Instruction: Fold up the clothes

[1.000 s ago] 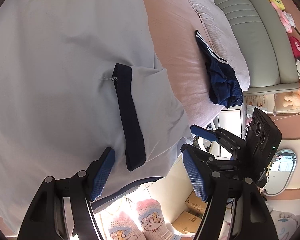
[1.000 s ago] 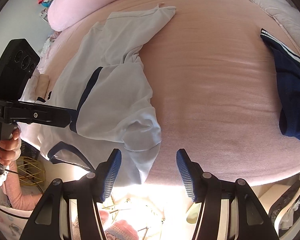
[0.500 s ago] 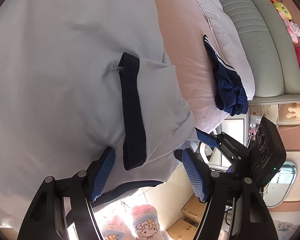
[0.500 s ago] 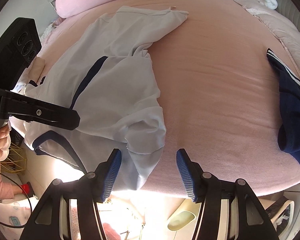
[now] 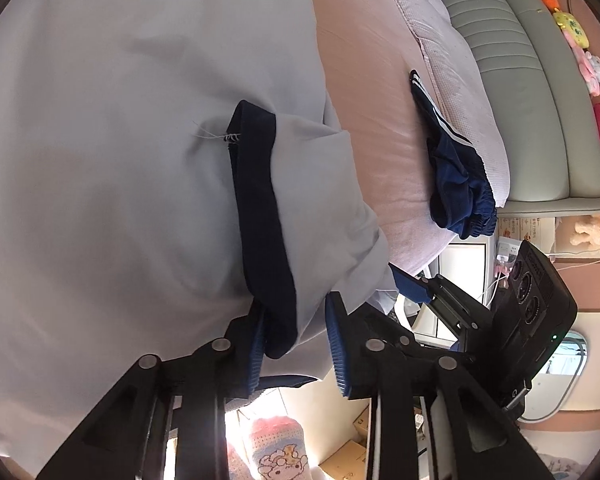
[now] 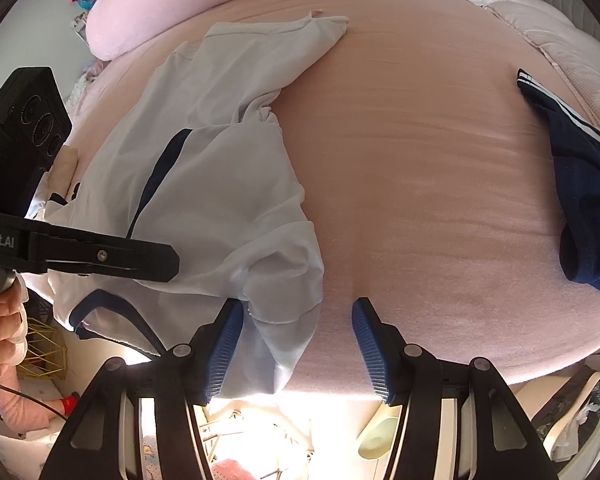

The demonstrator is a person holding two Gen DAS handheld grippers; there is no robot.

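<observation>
A pale grey-white cotton shirt with navy trim (image 6: 220,184) is spread over the near-left part of the round bed covered in a pink sheet (image 6: 420,168), its lower edge hanging past the bed's rim. The left tool (image 5: 296,344) is closing, the shirt's navy cuff band (image 5: 260,220) being pinched between its blue pads. The right tool (image 6: 296,344) is half open and closing, a shirt corner lying between its jaws, ungripped. Crumpled navy shorts with white stripes (image 6: 580,184) lie at the bed's far-right edge.

A home bedroom: a pink-sheeted bed (image 6: 420,200), padded green headboard (image 5: 540,100), plush toys (image 5: 580,52), a long pink pillow (image 6: 160,8).
</observation>
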